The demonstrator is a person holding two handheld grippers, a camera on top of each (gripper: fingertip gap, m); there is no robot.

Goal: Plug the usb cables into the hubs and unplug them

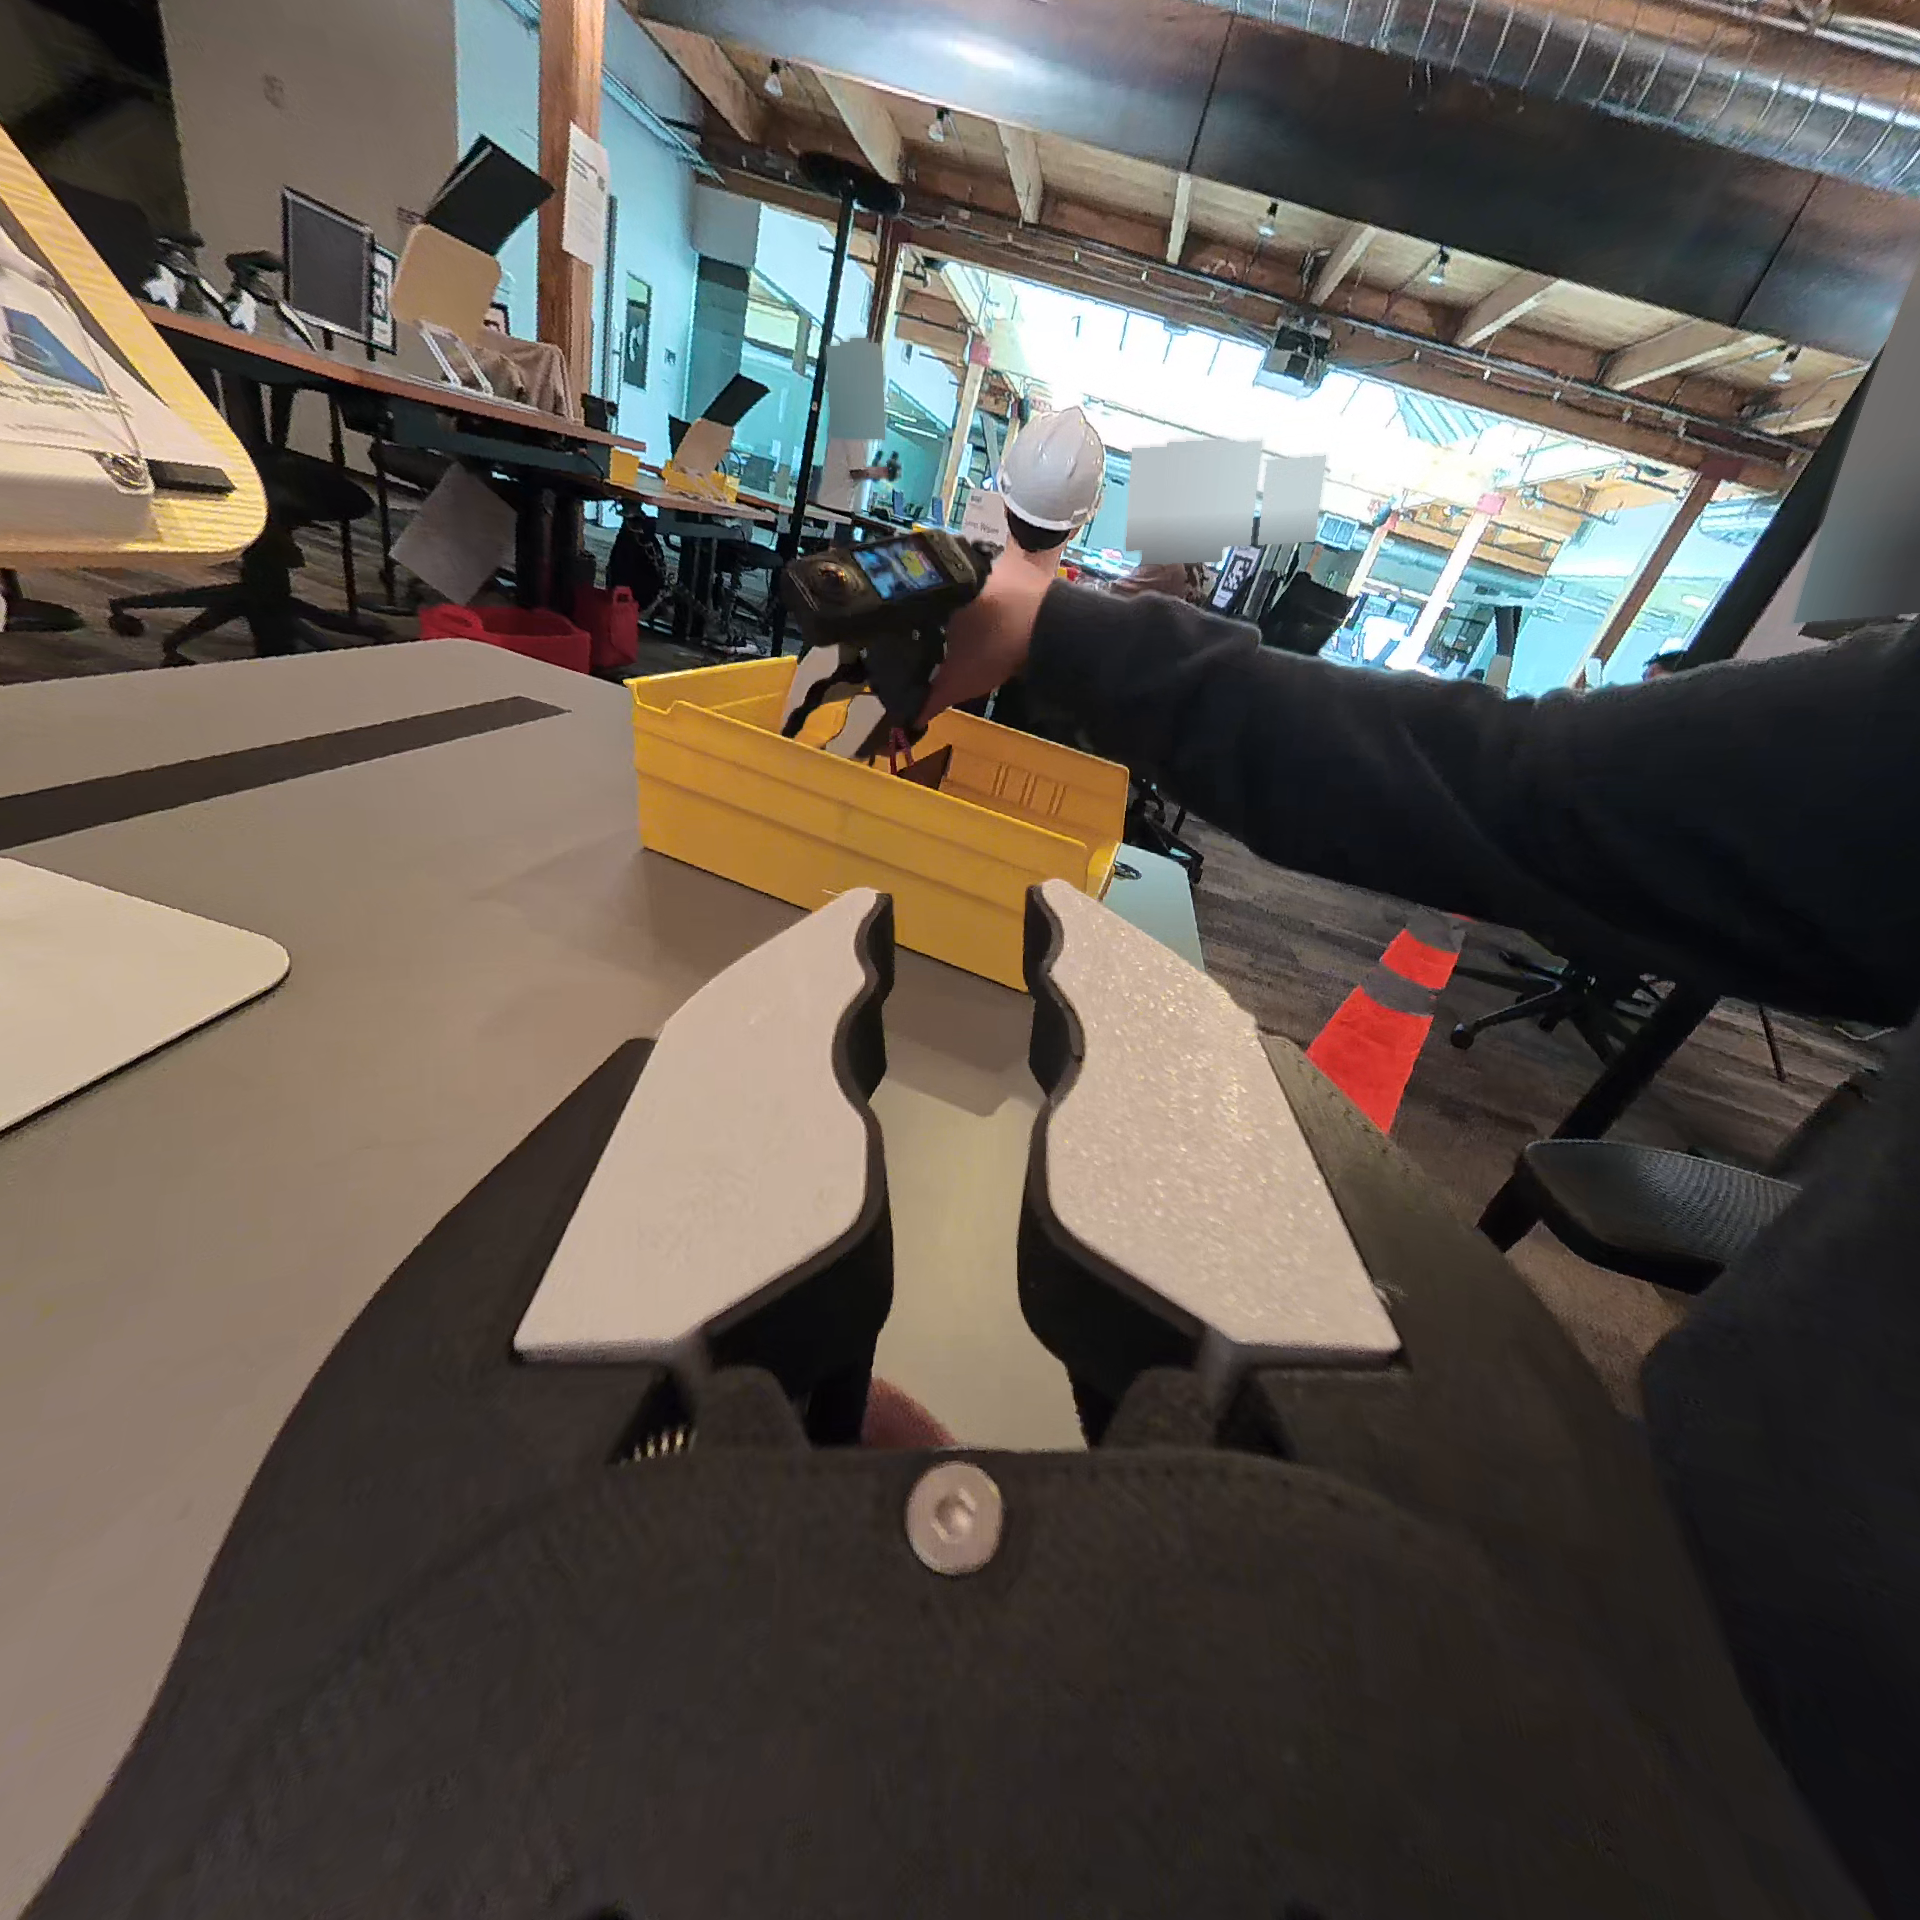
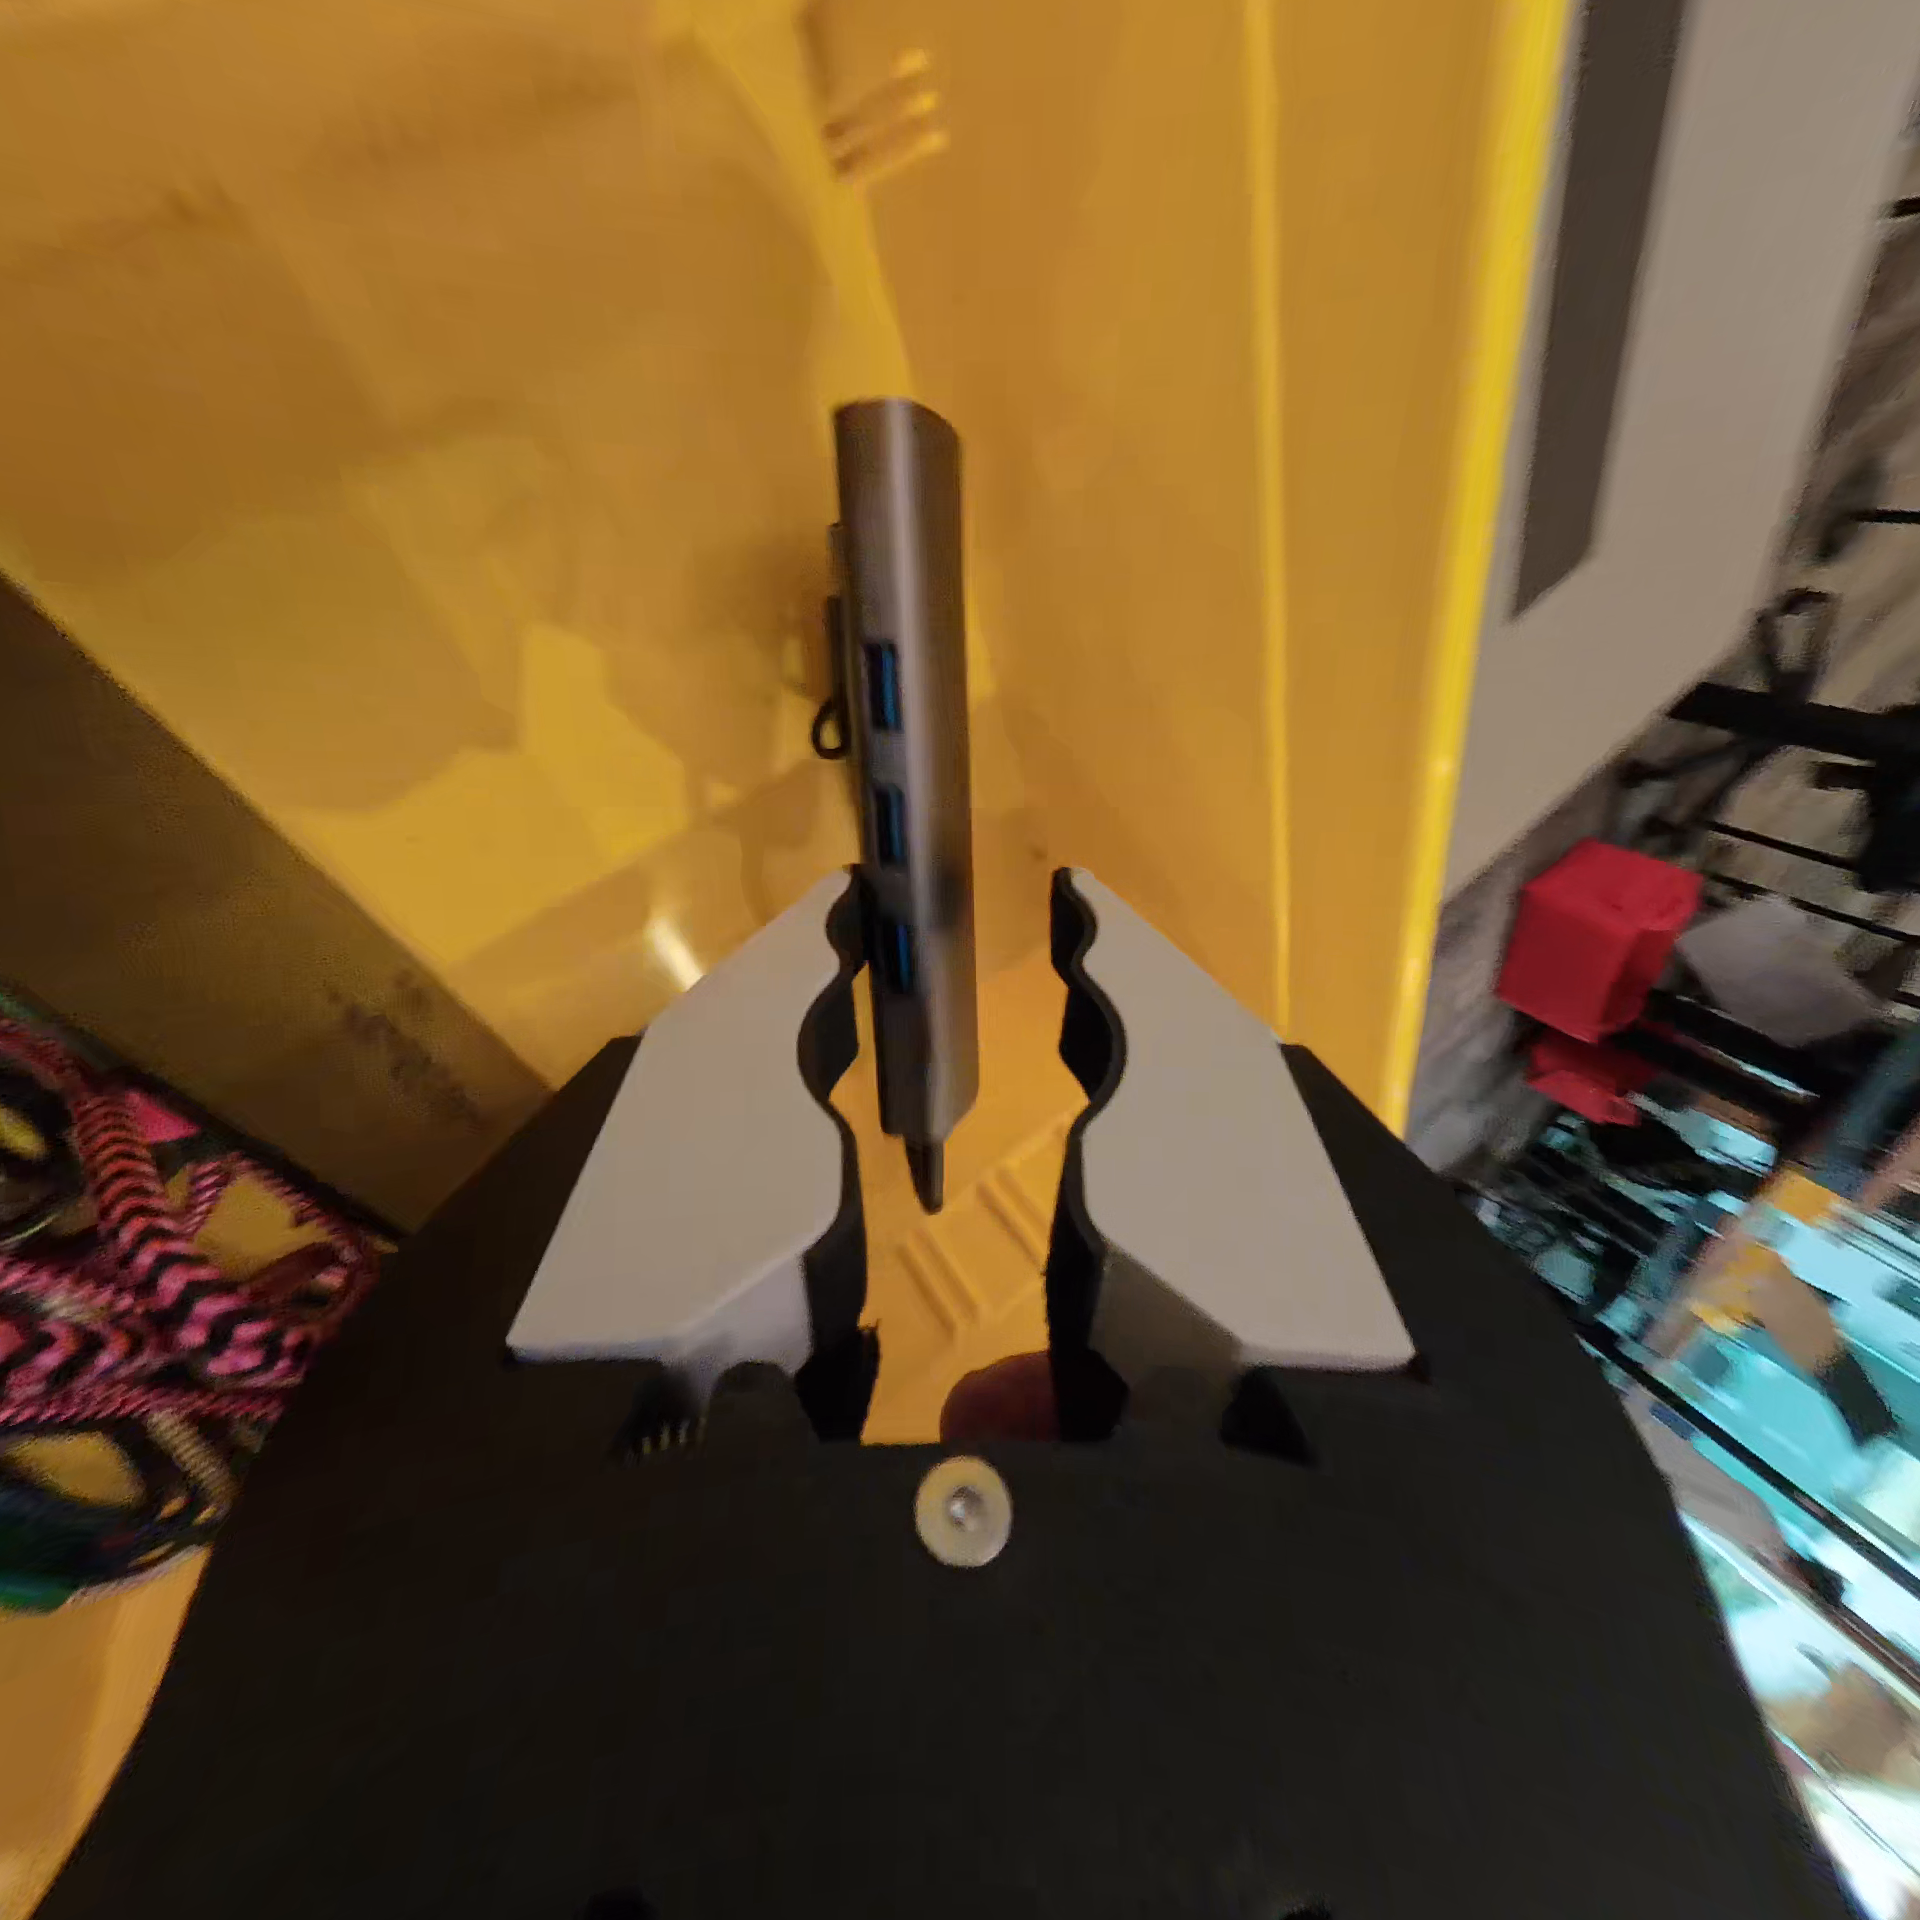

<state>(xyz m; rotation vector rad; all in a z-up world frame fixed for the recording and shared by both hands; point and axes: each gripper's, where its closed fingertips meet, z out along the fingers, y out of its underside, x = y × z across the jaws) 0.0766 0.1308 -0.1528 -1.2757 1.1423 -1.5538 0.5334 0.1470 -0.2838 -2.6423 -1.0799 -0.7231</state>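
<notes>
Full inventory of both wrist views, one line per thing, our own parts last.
USB hub: 1, grey with blue ports, in the bin between the open right fingers, apparently not clamped
Braided cables: several, pink-black, bin's left side
Cardboard box: 1, brown, in the bin
Bin: 1, yellow, table's far edge
Table: 1, grey
Traffic cone: 1, orange, on the floor
Hard hat: 1, white, background
Left gripper: open, empty, over the table
Right gripper: open, inside the bin

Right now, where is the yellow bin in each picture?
Left wrist view: the yellow bin sits mid-frame on the grey table, the right claw dipping in.
Right wrist view: it fills the background, behind the grey hub.
Shared landmark: the right claw.
</notes>
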